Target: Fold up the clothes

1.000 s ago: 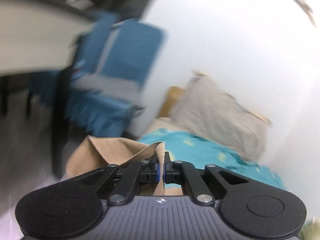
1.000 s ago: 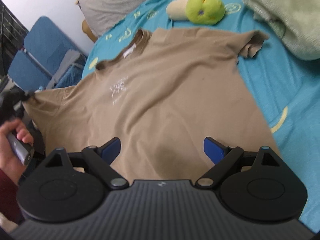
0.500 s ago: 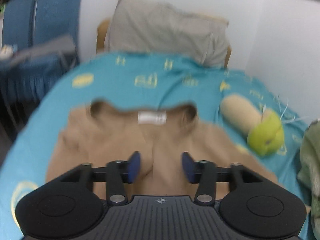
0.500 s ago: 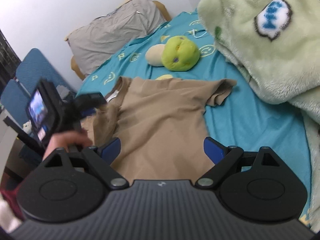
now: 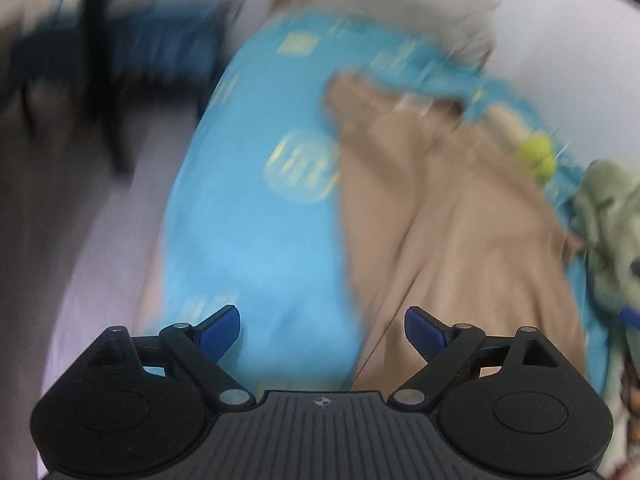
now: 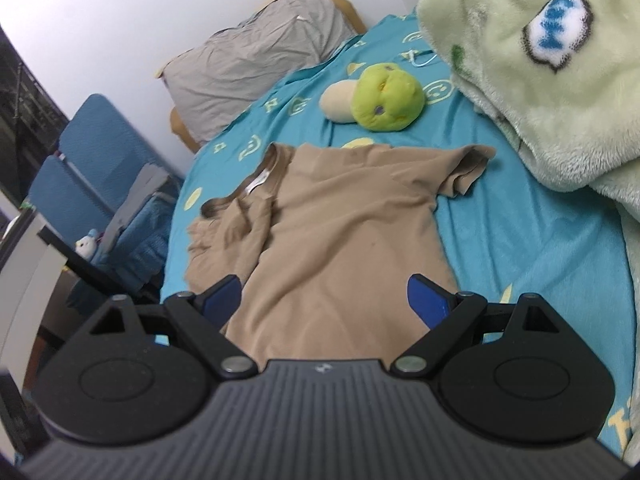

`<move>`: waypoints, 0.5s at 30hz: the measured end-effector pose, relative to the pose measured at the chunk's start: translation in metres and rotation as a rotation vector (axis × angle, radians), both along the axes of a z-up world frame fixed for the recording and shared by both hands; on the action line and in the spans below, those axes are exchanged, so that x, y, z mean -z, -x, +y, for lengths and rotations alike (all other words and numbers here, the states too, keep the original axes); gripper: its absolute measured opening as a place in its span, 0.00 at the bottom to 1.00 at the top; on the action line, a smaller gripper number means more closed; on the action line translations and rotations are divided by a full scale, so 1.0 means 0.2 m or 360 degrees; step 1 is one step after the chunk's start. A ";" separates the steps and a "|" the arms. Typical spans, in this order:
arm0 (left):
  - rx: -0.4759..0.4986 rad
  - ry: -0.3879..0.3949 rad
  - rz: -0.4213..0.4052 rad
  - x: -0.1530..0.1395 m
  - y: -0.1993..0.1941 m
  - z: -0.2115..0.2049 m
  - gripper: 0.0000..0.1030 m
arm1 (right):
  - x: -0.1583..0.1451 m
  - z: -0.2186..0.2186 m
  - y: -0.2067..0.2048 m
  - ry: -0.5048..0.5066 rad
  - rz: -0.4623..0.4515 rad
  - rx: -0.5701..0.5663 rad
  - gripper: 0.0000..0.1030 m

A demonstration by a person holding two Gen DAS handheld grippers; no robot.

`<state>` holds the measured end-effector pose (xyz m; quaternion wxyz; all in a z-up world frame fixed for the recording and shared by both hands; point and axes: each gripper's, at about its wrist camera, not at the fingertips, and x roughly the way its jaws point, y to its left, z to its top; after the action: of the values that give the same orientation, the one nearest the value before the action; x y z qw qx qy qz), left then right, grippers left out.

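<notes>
Released since the earlier frame, the tan T-shirt (image 6: pixel 344 240) lies collar toward the pillow (image 6: pixel 256 60), left sleeve folded inward. Left gripper (image 5: pixel 322 330) and right gripper (image 6: pixel 324 300) both gape empty.

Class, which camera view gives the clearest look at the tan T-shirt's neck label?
The right wrist view: the T-shirt lies sharp on the bed, and its white neck label shows inside the collar. In the left wrist view, motion blur reduces the label to a pale smear.
</notes>
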<state>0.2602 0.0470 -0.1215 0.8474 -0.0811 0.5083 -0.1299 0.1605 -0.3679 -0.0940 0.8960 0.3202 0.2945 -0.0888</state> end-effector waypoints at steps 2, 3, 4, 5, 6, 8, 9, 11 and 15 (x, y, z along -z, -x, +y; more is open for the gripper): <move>-0.0014 0.0072 0.0162 0.06 0.07 0.15 0.82 | -0.01 0.02 0.03 0.0001 0.0002 -0.0019 0.89; -0.0015 0.0103 0.0222 0.08 0.10 0.20 0.81 | -0.02 0.03 0.05 0.0001 0.0003 -0.0028 0.89; 0.0031 0.0115 0.0252 0.09 0.12 0.22 0.79 | -0.02 0.04 0.06 0.0001 0.0004 -0.0037 0.89; 0.0078 0.0127 0.0282 0.11 0.14 0.23 0.78 | -0.03 0.05 0.08 -0.0002 0.0010 -0.0045 0.89; 0.0127 0.0136 0.0309 0.12 0.16 0.24 0.76 | -0.02 0.05 0.09 -0.0001 0.0019 -0.0049 0.89; 0.0281 0.0073 0.0306 0.11 0.21 0.20 0.74 | -0.02 0.06 0.11 0.0017 0.0040 -0.0050 0.89; 0.0358 0.0043 0.0304 0.11 0.23 0.18 0.73 | -0.02 0.06 0.11 0.0025 0.0047 -0.0051 0.89; 0.0471 -0.0009 0.0306 0.10 0.26 0.15 0.70 | -0.01 0.07 0.12 0.0034 0.0055 -0.0052 0.89; 0.0579 -0.0117 0.0287 0.08 0.33 0.11 0.39 | 0.01 0.06 0.11 0.0008 0.0076 -0.0057 0.89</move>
<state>0.1937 0.0695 -0.1382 0.7634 0.0318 0.5929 -0.2542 0.1394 -0.3555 -0.0959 0.8910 0.3103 0.3214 -0.0811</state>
